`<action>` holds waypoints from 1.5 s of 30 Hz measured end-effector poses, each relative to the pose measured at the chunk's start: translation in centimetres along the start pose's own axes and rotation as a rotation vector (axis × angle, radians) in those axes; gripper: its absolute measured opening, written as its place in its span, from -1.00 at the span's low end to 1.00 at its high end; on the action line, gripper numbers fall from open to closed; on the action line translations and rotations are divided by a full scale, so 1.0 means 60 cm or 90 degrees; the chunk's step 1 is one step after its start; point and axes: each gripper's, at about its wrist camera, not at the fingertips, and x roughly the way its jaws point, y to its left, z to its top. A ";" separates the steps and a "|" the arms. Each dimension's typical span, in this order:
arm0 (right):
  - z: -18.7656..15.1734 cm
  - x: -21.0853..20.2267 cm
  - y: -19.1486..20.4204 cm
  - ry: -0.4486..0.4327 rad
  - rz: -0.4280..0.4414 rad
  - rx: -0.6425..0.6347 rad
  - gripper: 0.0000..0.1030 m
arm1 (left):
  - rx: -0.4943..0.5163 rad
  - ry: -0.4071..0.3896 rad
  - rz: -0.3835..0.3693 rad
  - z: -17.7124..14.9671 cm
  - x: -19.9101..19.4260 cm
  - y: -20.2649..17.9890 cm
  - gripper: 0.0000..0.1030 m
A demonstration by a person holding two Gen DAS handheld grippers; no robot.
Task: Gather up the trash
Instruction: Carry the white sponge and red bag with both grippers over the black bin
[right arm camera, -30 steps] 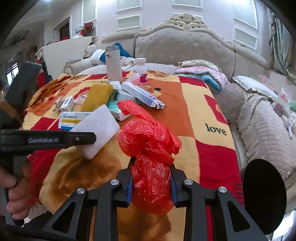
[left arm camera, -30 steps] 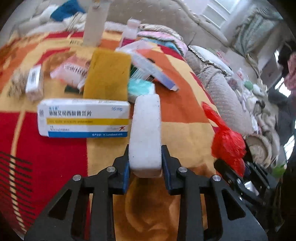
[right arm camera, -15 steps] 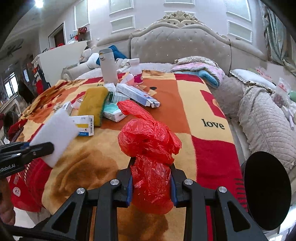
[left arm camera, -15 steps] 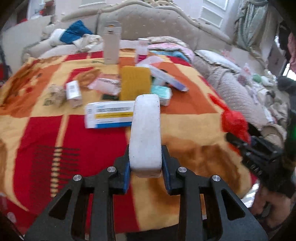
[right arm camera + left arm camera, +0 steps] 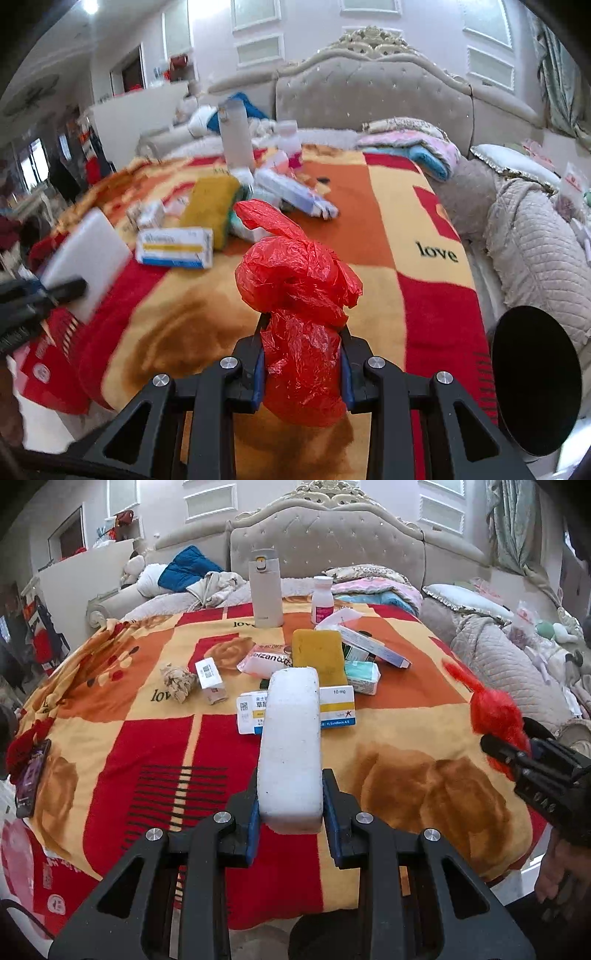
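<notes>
My left gripper (image 5: 290,805) is shut on a white foam block (image 5: 290,738), held above the near edge of the blanket-covered bed. The block also shows in the right wrist view (image 5: 86,258). My right gripper (image 5: 301,354) is shut on a crumpled red plastic bag (image 5: 299,295), held over the blanket's near right part; the bag shows in the left wrist view (image 5: 493,710). On the blanket lie a crumpled paper ball (image 5: 177,681), a small white box (image 5: 210,679), a blue-and-yellow medicine box (image 5: 338,709), a yellow sponge (image 5: 319,655) and a pink packet (image 5: 264,659).
A beige thermos (image 5: 265,587) and a white pill bottle (image 5: 322,600) stand at the back of the pile. A long white box (image 5: 373,646) and a teal tissue pack (image 5: 362,674) lie at right. Pillows and quilts (image 5: 495,653) lie right; a padded headboard (image 5: 325,542) stands behind.
Both grippers have drawn back from the pile toward the bed's near edge, each still holding its item. The left gripper with the foam block has moved away from the medicine box.
</notes>
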 end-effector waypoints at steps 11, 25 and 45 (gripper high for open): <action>-0.002 -0.001 -0.008 -0.009 -0.011 0.007 -0.43 | 0.015 0.021 -0.006 0.003 0.031 -0.026 -0.48; 0.013 -0.005 -0.015 -0.029 -0.044 -0.013 -0.43 | 0.041 0.025 -0.009 0.014 0.043 -0.045 -0.48; 0.024 0.011 -0.136 -0.003 -0.051 0.098 -0.43 | 0.088 0.027 0.000 0.040 0.059 -0.141 -0.48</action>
